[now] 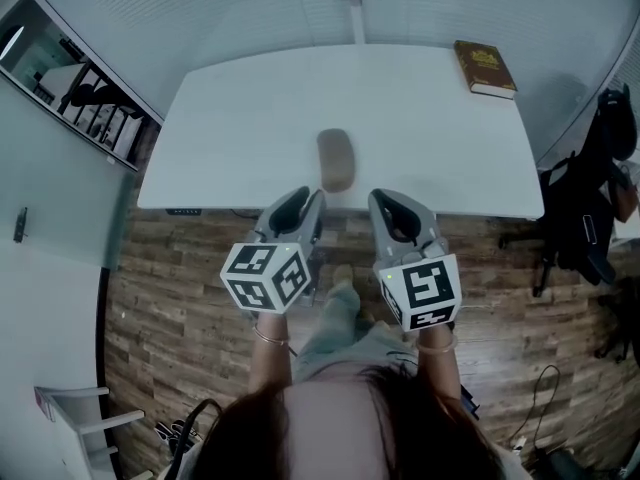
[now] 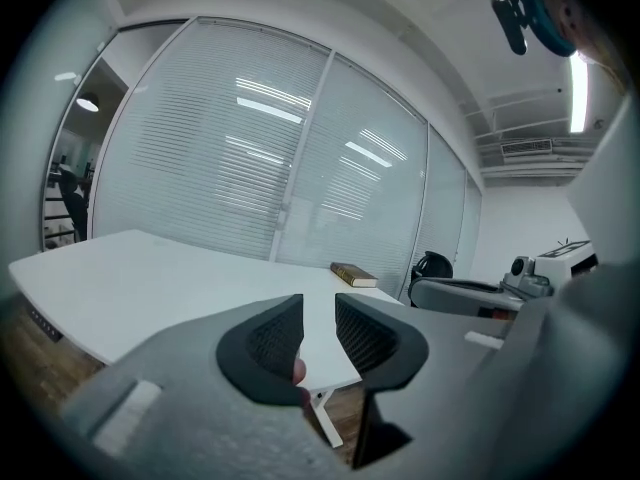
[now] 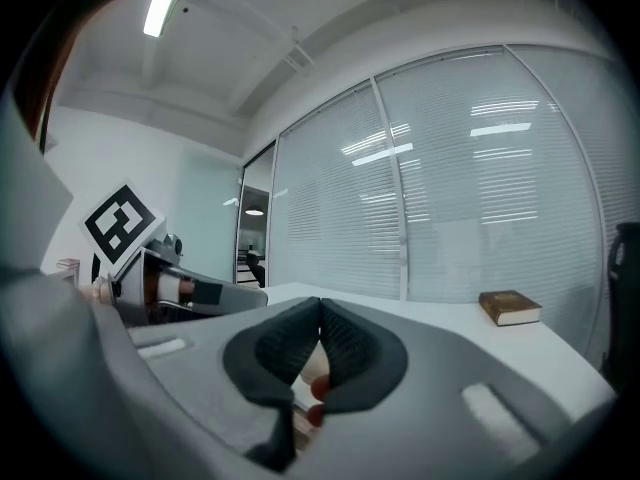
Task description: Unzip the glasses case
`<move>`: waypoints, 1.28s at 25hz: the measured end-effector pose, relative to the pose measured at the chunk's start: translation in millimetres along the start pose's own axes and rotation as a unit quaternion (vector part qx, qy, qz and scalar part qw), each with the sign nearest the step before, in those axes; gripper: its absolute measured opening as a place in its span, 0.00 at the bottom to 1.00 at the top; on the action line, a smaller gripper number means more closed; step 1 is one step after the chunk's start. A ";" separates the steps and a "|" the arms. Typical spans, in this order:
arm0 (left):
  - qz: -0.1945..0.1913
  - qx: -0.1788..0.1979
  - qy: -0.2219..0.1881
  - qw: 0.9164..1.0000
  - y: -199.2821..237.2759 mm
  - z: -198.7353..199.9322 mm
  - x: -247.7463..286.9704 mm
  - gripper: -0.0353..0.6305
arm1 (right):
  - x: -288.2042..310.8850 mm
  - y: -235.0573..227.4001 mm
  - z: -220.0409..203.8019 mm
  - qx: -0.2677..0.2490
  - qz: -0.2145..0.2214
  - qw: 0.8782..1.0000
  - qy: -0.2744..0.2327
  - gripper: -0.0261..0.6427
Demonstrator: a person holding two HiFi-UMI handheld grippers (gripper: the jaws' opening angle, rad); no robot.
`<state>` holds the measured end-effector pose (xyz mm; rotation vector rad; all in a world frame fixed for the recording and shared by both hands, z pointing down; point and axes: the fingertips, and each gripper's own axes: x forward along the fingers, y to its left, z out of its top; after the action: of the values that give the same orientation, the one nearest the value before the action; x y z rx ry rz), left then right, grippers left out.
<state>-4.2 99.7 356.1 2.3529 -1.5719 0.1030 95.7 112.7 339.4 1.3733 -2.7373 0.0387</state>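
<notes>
While brown oval glasses case (image 1: 336, 159) lies closed | left jaws parted | right jaws together

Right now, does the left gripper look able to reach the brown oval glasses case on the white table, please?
Probably yes: the left gripper hangs just short of the brown oval glasses case, jaws slightly apart and empty, with only white table between them.

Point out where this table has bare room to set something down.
Bare: the table left of the glasses case, and the stretch between case and book. Crowded: the near edge by the case, where left claw and right claw hover.
</notes>
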 end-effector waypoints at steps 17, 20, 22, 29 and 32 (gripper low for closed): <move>-0.005 -0.051 0.051 0.997 49.3 -13.6 76.6 0.31 | 56.3 -37.9 -9.7 -0.009 -0.010 1.000 0.025 0.04; -0.005 -0.069 0.066 0.995 62.9 -22.8 92.8 0.32 | 68.6 -44.0 -11.0 -0.012 -0.012 0.999 0.030 0.04; -0.009 -0.087 0.078 0.993 72.4 -31.7 104.0 0.33 | 77.2 -47.1 -11.0 -0.017 -0.013 0.999 0.033 0.04; -0.016 -0.133 0.119 0.984 99.7 -51.2 135.4 0.38 | 109.0 -56.2 -8.9 -0.035 -0.009 0.998 0.045 0.04; -0.018 -0.151 0.149 0.977 108.9 -63.2 147.6 0.42 | 121.8 -59.4 -9.0 -0.040 -0.009 0.998 0.050 0.04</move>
<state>-38.1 -51.3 473.1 2.0221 -1.3002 0.1852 71.4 -19.6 357.6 1.3377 -2.6150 -0.0022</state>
